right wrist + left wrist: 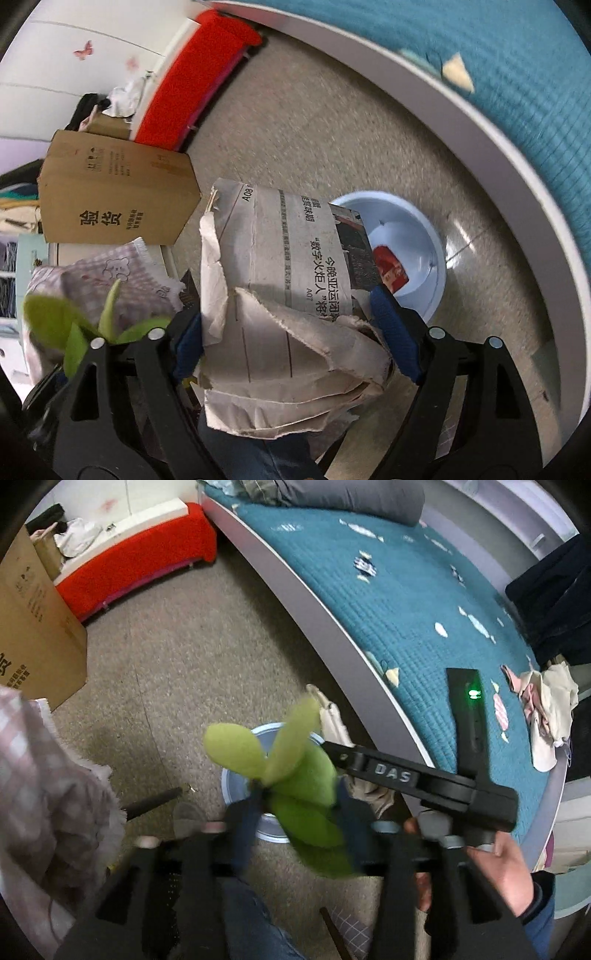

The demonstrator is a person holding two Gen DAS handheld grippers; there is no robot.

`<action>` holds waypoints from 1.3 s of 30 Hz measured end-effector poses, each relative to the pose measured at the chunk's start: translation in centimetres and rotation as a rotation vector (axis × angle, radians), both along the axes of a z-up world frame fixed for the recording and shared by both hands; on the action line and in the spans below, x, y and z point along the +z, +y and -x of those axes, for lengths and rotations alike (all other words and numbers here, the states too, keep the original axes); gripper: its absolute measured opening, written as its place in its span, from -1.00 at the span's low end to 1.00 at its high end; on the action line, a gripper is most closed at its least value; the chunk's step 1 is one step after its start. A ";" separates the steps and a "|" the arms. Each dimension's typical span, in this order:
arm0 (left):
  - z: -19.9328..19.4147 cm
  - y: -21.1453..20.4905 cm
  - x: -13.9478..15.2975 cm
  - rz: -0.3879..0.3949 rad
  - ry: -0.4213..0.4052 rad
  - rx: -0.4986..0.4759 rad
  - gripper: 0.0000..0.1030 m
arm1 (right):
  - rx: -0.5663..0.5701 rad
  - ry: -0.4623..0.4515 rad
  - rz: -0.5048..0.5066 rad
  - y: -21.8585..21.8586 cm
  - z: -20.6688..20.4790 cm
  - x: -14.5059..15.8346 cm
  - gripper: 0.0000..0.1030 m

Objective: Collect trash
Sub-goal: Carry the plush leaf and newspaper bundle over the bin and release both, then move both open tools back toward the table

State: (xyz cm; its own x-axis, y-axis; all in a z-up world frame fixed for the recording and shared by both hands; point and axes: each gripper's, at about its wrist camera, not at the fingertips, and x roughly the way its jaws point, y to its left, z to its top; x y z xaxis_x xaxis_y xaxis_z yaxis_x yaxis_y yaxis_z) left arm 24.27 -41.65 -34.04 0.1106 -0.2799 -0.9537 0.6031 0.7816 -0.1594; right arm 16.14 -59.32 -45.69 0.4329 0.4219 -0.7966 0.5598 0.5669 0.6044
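Right wrist: right tool (pixel 295 328) clamped on newspaper (pixel 280 295) marked "A08"; left tool (pixel 295 812) gripping green leaves (pixel 295 771).

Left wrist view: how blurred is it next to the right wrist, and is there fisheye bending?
Left wrist: green felt leaves and gripper fingers are motion-smeared. Right wrist: newspaper print is sharp, teal bedspread blurred. Both bend the bed frame into an arc.

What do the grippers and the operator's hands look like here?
Both grippers are black plastic linkages with silver rivets and blue pads on the jaws. Right gripper: two triangular-cutout arms on each side. In the left wrist view its body carries raised "DAS" lettering and a black upright bar with a green light. The bare right hand shows a dark blue sleeve cuff.
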 end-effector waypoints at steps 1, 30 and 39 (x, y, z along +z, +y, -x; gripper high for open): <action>0.0 -0.3 -0.3 -0.021 -0.006 -0.001 0.50 | -0.012 0.011 -0.027 -0.2 0.0 -0.9 0.74; 5.7 7.9 16.7 0.182 -0.345 0.100 0.64 | -0.041 -0.288 0.311 4.0 3.6 20.3 0.88; 7.5 16.9 22.3 0.245 -0.471 0.228 0.68 | 0.128 -0.433 0.436 12.7 3.0 28.7 0.88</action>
State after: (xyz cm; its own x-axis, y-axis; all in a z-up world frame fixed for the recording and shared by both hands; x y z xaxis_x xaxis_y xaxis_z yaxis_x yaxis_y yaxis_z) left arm 16.73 -24.77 -11.74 0.5911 -0.4055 -0.6973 0.4738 0.8741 -0.1067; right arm 13.18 -46.57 -16.94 0.7222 0.1678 -0.6710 0.2274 0.8586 0.4594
